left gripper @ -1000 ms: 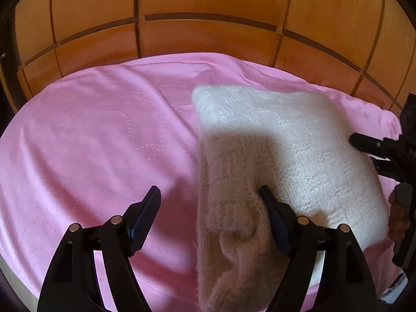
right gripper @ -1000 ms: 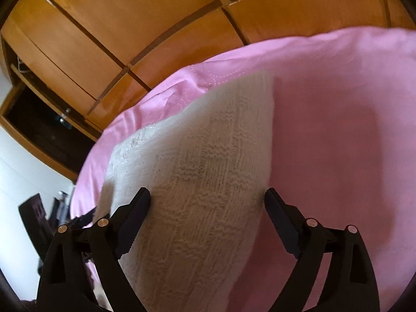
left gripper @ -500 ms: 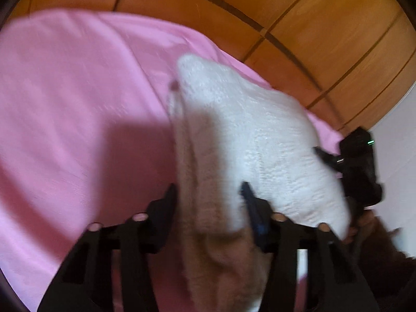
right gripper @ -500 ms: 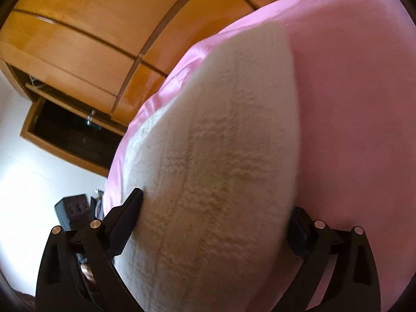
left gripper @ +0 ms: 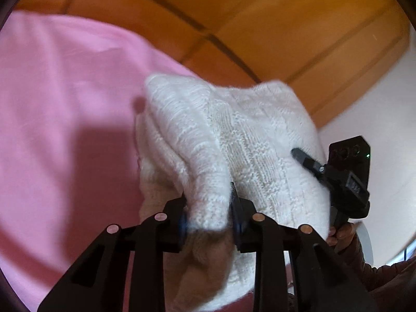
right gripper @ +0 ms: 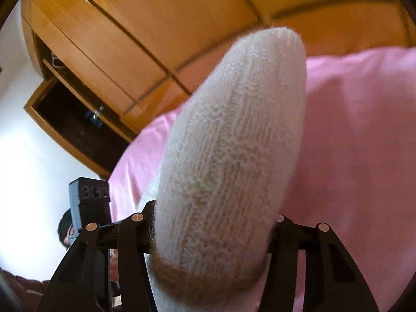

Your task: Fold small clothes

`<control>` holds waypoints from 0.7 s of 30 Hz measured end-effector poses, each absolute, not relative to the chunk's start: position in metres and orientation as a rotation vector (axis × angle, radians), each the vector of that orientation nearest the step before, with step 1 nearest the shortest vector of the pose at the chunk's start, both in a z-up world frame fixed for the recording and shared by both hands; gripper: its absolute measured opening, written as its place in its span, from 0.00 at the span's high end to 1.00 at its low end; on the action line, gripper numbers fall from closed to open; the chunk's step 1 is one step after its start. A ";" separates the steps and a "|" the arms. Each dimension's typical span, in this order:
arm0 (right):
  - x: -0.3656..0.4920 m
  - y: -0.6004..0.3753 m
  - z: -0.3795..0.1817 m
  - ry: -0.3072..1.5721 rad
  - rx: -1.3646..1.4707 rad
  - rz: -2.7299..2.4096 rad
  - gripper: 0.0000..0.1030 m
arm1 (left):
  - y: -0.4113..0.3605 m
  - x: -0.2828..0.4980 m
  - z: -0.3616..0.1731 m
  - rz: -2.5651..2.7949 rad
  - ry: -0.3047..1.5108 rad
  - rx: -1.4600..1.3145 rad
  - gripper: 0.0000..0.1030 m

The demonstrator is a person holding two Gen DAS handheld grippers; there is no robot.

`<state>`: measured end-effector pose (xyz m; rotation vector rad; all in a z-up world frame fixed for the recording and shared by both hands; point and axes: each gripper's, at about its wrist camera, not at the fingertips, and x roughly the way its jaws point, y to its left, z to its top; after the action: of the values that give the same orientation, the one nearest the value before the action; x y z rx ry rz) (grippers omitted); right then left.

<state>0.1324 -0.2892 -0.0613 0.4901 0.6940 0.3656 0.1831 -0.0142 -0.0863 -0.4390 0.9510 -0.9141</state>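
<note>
L wrist view: left tool at bottom centre of frame, jaws closed on a bunched fold of the white knit garment. Garment fills centre of frame, raised off the pink bedsheet, which covers left half. Lower part of garment hangs down between tool arms. Right tool at centre right, one black finger lying on garment's right face; green LED lit on its body. Holder's hand partly visible under it. Wood-panel wardrobe across top; white wall at right. Frame blurred.

R wrist view: right tool at bottom centre, clamped on a thick roll of garment; fingertips hidden by knit. Garment stands up from tool toward upper centre. Bedsheet on right half. Left tool body at lower left. Wardrobe across top, w/ dark open compartment at left.
</note>
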 end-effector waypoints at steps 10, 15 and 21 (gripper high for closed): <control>0.040 -0.469 -0.032 0.538 0.517 0.014 0.51 | -0.275 0.180 -0.048 -1.148 0.970 -0.110 0.75; 0.007 -0.550 -0.093 0.658 0.584 -0.235 0.45 | -0.381 0.161 -0.100 -1.052 1.118 0.200 0.73; -0.028 -0.567 -0.127 0.630 0.693 -0.313 0.20 | -0.378 0.150 -0.099 -0.997 1.056 0.200 0.61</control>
<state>-0.0275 -0.5672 -0.1273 0.6932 0.6305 -0.3133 0.1500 -0.3781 -0.0992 0.2005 1.0561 -0.9975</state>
